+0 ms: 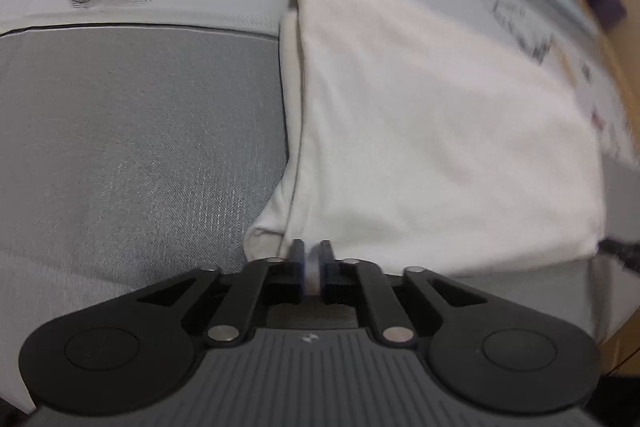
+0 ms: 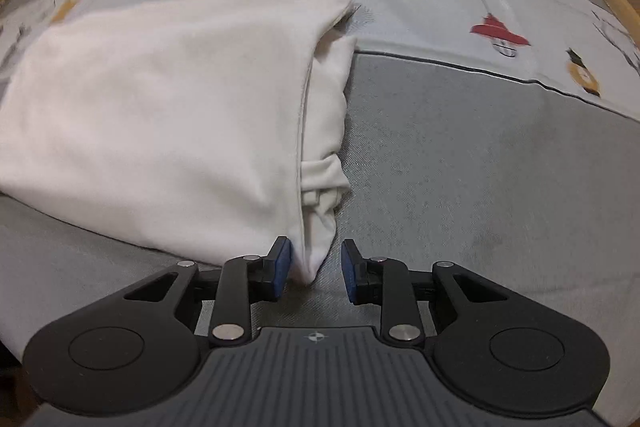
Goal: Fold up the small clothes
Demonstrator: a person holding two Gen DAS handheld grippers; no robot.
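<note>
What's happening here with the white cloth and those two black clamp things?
A person is folding a small white garment on a grey bedcover, using a handheld gripper in each hand. The garment already lies folded over, with layers showing along one edge. The right gripper stands open, a corner of the cloth loose between its blue pads. The left gripper is nearly closed at the other near corner, with a bit of white fabric in its narrow gap; whether it still pinches it is unclear.
</note>
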